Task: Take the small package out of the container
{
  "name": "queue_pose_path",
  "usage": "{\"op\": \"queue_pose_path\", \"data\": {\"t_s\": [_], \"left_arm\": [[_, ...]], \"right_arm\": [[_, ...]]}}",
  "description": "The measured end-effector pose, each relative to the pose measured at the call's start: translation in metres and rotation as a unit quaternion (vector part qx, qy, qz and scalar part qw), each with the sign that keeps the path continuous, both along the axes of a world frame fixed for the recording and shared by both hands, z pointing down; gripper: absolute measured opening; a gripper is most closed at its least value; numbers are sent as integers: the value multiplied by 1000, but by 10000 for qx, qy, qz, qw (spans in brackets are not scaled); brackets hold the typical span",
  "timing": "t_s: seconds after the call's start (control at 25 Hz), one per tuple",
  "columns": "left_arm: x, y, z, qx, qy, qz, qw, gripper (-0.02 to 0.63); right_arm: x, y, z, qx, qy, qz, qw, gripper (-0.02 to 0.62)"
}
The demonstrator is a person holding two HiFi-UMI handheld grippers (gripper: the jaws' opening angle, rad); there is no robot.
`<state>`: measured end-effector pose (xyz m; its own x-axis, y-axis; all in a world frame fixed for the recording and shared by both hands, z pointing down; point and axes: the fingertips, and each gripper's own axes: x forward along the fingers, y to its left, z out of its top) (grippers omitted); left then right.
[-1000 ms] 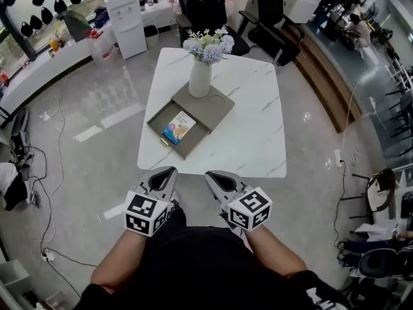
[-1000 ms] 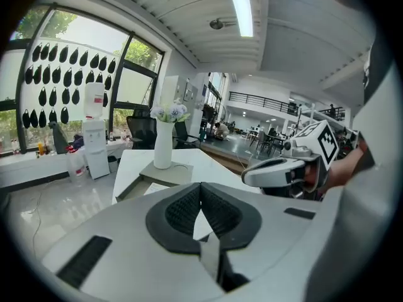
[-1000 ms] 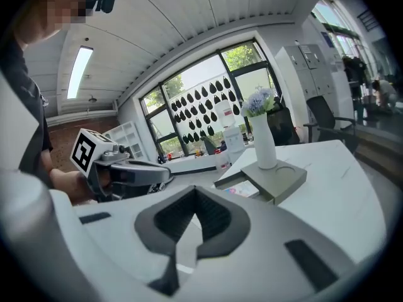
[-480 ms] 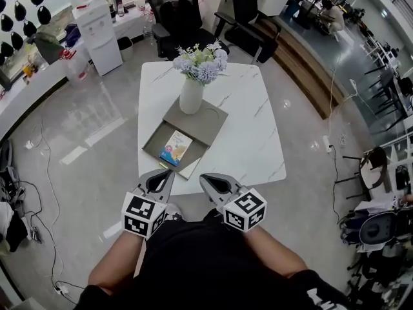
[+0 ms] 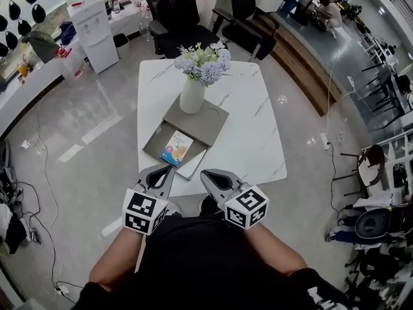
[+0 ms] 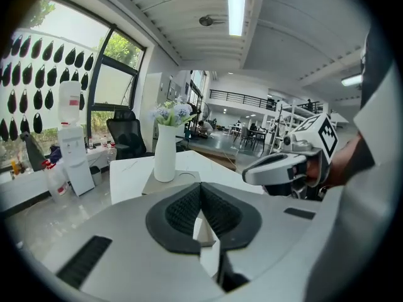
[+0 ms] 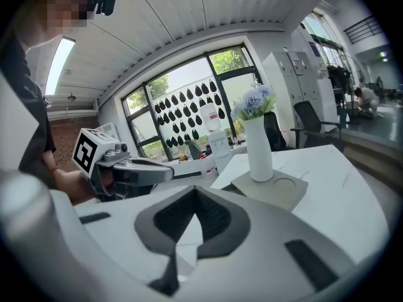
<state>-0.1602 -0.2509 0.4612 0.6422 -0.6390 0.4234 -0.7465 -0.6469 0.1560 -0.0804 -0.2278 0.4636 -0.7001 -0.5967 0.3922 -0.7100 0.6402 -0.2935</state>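
The small package [image 5: 176, 148], a colourful flat packet, lies in the pulled-out tray of a flat grey container [image 5: 208, 126] on the white marble table [image 5: 251, 141]. Both grippers hang in front of the person, just short of the table's near edge and apart from the package. My left gripper [image 5: 165, 169] is shut with nothing in it, its pads [image 6: 186, 207] meeting. My right gripper [image 5: 208, 175] is also shut and empty, pads [image 7: 213, 216] together. Each gripper shows in the other's view: the right gripper [image 6: 277, 168] and the left gripper [image 7: 135, 172].
A white vase [image 5: 192, 95] of pale flowers stands on the container's lid, right behind the tray. Black office chairs [image 5: 173, 15] stand beyond the table. A water dispenser [image 5: 93, 28] is at the far left. Cables [image 5: 39, 192] trail over the glossy floor at the left.
The table and container have come nearer to the grippers and shifted slightly left in the head view. Both grippers keep their places in front of the person, still shut.
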Motion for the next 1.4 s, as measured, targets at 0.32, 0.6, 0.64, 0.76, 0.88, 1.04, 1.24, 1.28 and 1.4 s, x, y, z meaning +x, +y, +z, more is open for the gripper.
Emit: {"op": "queue_pose_path", "data": {"t_s": [0.32,0.6,0.64,0.76,0.88,1.04,1.24,1.28,1.4], "left_arm": [[-10,-21,-3,244,-503,-178,9983,35],[-3,-39,2,173,-646,-214,9975,95],[-2,-41,4,141,-709,-190,9972,114],[1,-47,11,83,-930,-120,9956,155],[4,-54,15,44,-1044,-102,9945,187],[10,-59,20,-49,-1178,-16,9930,222],[16,-69,29,-169,-1323,34,9911,259],[17,-71,32,-228,-1361,63,9904,276],[25,-72,48,-487,-1536,245,9866,353]], "right_arm": [[4,-22,-11,152,53,-119,9998,0],[15,-33,-7,94,101,-169,9998,0],[16,-35,-7,91,100,-169,9998,0],[20,-40,-7,74,87,-175,9998,0],[24,-44,-3,27,74,-191,9998,0],[29,-49,-1,-36,51,-211,9998,0],[37,-59,2,-89,11,-245,9997,0],[38,-61,3,-98,-3,-252,9996,0],[44,-66,5,-128,-26,-253,9996,0]]}}
